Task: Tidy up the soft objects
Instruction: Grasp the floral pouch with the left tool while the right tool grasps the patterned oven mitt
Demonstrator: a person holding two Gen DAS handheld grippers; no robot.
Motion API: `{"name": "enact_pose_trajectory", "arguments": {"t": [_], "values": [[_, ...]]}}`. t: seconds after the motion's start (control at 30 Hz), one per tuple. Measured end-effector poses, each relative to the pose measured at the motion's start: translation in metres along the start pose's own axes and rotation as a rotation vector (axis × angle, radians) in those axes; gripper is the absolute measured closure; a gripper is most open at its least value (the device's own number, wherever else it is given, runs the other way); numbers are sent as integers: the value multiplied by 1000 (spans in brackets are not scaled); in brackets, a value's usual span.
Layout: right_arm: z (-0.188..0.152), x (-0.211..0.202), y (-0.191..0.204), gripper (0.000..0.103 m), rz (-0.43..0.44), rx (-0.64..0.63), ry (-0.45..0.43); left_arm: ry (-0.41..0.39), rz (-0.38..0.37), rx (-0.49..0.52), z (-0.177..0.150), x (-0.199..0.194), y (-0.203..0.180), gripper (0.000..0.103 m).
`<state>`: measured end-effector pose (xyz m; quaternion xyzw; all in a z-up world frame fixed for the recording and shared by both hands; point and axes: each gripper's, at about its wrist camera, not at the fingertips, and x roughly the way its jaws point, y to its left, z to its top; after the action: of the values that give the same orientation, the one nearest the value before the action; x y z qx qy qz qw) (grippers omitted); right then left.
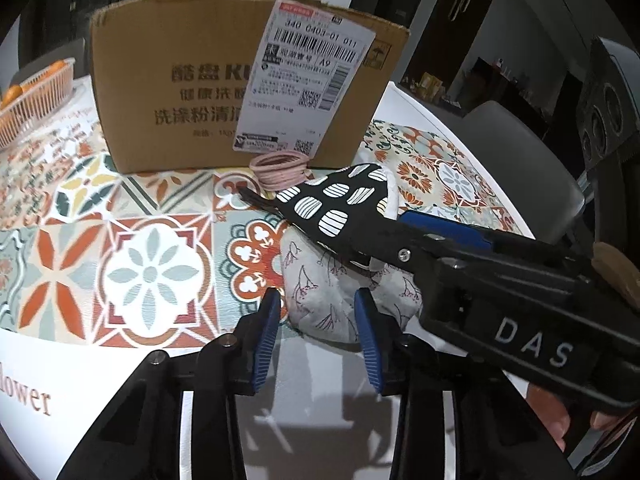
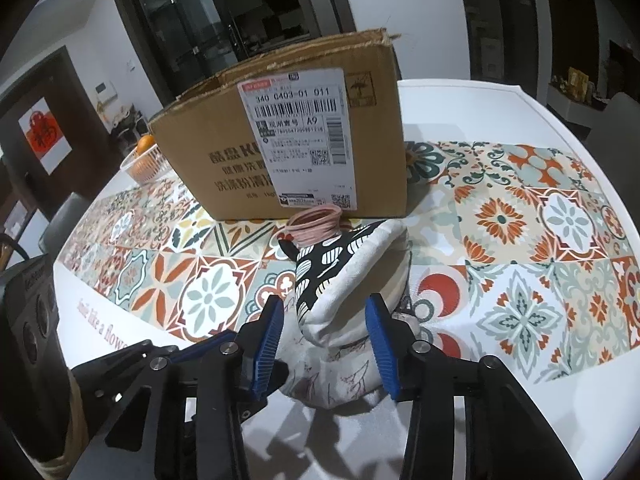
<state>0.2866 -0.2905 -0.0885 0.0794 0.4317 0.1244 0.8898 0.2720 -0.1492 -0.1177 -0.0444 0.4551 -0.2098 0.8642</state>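
Note:
A grey-white quilted cloth with a pink twig print (image 1: 320, 280) lies on the patterned tablecloth. A black mitt with white ovals (image 1: 340, 200) rests on top of it. My left gripper (image 1: 318, 304) points down at the printed cloth, its blue pads on either side of a bunched part and not visibly squeezing it. My right gripper (image 1: 380, 236) comes in from the right. In the right wrist view it (image 2: 328, 312) straddles the black mitt (image 2: 320, 264), with a small gap at its left pad. The printed cloth (image 2: 320, 384) shows below. A bundle of pink hair ties (image 1: 280, 168) lies just behind.
A tall open cardboard box (image 1: 180, 100) with a shipping label stands right behind the cloths. A basket of oranges (image 1: 36, 96) sits at the far left. A grey chair (image 1: 520, 148) stands past the table's right edge. A person's hand (image 1: 560, 424) holds the right gripper.

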Motion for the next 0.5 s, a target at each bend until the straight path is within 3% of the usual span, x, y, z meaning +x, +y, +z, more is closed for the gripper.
{"name": "enact_pose_trajectory", "arguments": {"t": [0.3, 0.43, 0.5], "values": [[2, 14, 4, 63, 14, -18, 26, 48, -33, -74, 6, 19, 9, 72], [2, 20, 5, 72, 18, -19, 38, 55, -38, -89, 7, 24, 9, 74], [2, 21, 3, 77, 21, -14, 41, 57, -40, -92, 9, 25, 9, 81]]}}
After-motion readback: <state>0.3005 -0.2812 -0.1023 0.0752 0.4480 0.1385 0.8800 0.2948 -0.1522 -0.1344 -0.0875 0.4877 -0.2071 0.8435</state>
